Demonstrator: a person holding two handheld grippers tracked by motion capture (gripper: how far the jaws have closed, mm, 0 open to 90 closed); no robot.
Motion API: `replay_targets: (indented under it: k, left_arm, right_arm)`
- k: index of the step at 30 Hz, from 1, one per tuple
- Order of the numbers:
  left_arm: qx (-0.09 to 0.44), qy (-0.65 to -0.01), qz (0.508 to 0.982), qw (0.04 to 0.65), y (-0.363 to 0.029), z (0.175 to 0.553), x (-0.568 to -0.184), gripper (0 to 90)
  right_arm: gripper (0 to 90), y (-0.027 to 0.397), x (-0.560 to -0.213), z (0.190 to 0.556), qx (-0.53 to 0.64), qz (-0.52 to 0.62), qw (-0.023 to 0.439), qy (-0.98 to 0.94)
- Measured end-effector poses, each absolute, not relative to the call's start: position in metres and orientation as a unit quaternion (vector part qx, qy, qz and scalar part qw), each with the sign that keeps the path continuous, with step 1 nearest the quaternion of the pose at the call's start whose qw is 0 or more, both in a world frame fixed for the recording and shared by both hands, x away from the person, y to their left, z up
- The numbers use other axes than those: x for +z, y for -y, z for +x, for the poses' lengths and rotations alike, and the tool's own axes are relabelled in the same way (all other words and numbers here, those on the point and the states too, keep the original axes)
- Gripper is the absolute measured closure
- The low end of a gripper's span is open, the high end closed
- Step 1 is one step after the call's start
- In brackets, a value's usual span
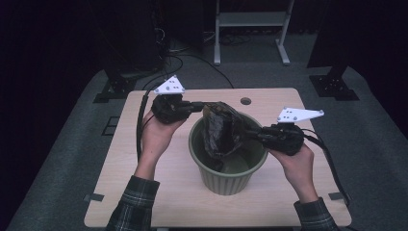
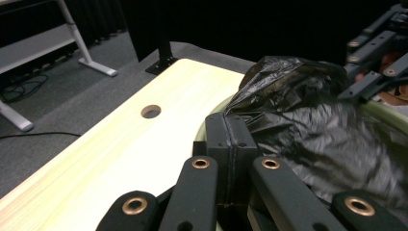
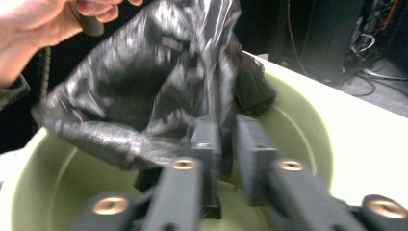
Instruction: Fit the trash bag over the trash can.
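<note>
black plastic bag [image 1: 220, 134] hangs over the green ribbed bin [image 1: 226, 180], partly inside it, at the middle of the wooden table [image 1: 144, 178]. left gripper [image 1: 201, 107] is clenched on the bag's far-left edge; right gripper [image 1: 246, 133] pinches its right side. to line the bin well, i'd judge each held edge should be drawn apart and over the rim. bag folds cling together, hiding the mouth. table's cable hole [image 1: 246, 101] lies well clear.
</note>
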State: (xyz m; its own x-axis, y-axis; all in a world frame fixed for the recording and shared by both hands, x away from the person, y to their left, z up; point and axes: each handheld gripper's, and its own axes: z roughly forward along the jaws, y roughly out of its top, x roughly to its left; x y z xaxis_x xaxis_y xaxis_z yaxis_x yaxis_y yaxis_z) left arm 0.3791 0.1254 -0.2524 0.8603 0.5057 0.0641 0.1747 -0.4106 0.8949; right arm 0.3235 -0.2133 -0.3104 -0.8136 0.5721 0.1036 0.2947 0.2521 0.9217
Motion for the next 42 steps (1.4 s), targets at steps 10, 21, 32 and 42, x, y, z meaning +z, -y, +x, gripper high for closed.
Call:
replay_targets:
  k: [10,21,32,42]
  left_arm:
    - [0.114,-0.207,0.797,0.556,-0.141,0.369,-0.271,52.6]
    - [0.042,-0.181,0.788,0.587,-0.142,0.328,-0.288,31.3]
    - [0.004,-0.162,0.795,0.585,-0.101,0.321,-0.29,32.3]
    - [-0.004,-0.149,0.766,0.625,-0.099,0.333,-0.282,87.5]
  right_arm:
    - [90.0,0.234,-0.293,0.324,0.567,0.282,0.172,-0.755]
    - [90.0,0.238,-0.288,0.322,0.57,0.285,0.185,-0.748]
    - [90.0,0.233,-0.286,0.32,0.58,0.274,0.184,-0.744]
    - [90.0,0.231,-0.286,0.312,0.58,0.253,0.192,-0.75]
